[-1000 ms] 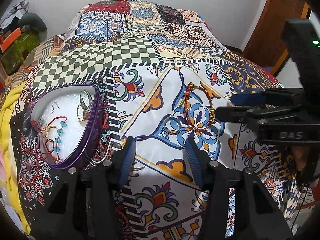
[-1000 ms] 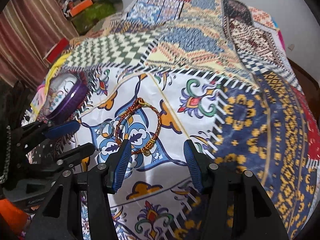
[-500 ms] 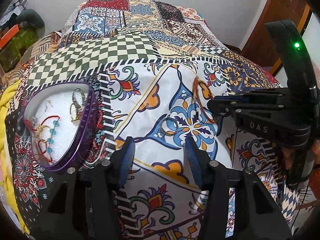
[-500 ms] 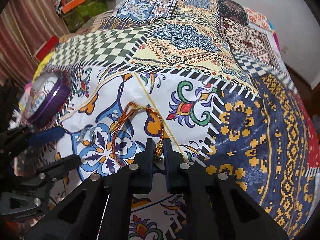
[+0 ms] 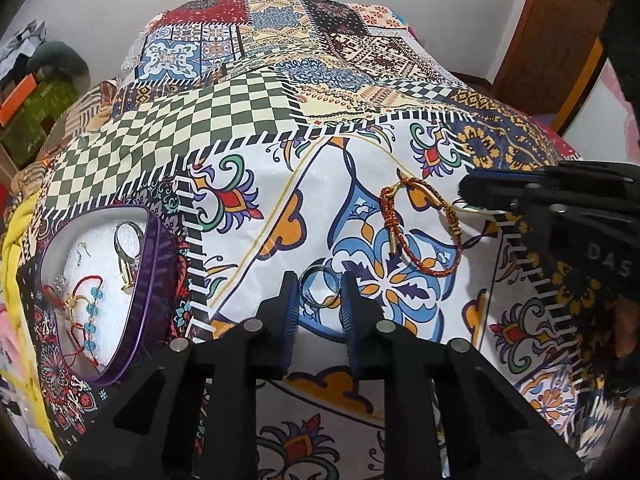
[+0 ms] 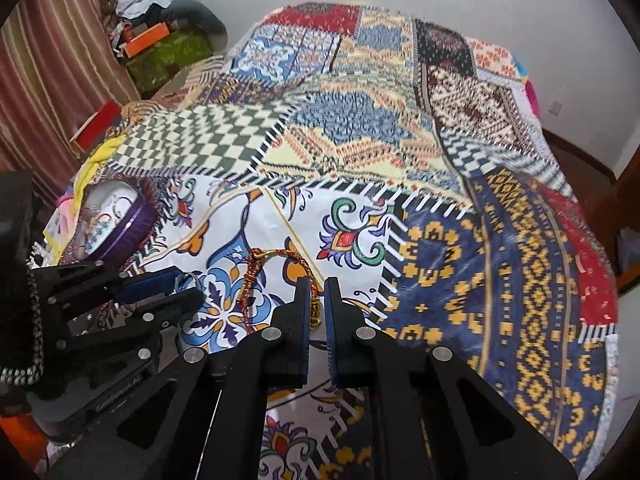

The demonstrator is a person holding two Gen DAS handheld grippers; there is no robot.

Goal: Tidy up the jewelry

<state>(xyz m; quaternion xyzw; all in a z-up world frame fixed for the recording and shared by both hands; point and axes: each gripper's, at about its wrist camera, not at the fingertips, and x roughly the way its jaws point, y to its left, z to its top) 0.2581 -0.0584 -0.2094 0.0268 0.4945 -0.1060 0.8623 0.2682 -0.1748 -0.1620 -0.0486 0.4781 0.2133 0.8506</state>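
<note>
A silver ring (image 5: 320, 289) lies on the patterned bedspread between the blue pads of my left gripper (image 5: 320, 300), whose jaws have narrowed onto its two sides. My right gripper (image 6: 317, 294) is shut on the gold bead of a red-and-gold braided bracelet (image 6: 250, 280). The bracelet's loop (image 5: 420, 236) trails left from the right gripper (image 5: 468, 196), partly raised off the cloth. A purple heart-shaped tin (image 5: 154, 264) with a white lining sits at the left. It holds rings, an earring and a red string bracelet with blue beads (image 5: 90, 312).
The patchwork bedspread (image 6: 440, 208) covers the whole bed and drops off at the right. Boxes and clothes (image 6: 160, 40) are piled by a striped curtain at far left. A wooden door (image 5: 552, 40) stands at the far right.
The right gripper shut on the bracelet's gold bead and drew it up and to the right, uncovering the silver ring. The left gripper moved forward and narrowed around that ring.
</note>
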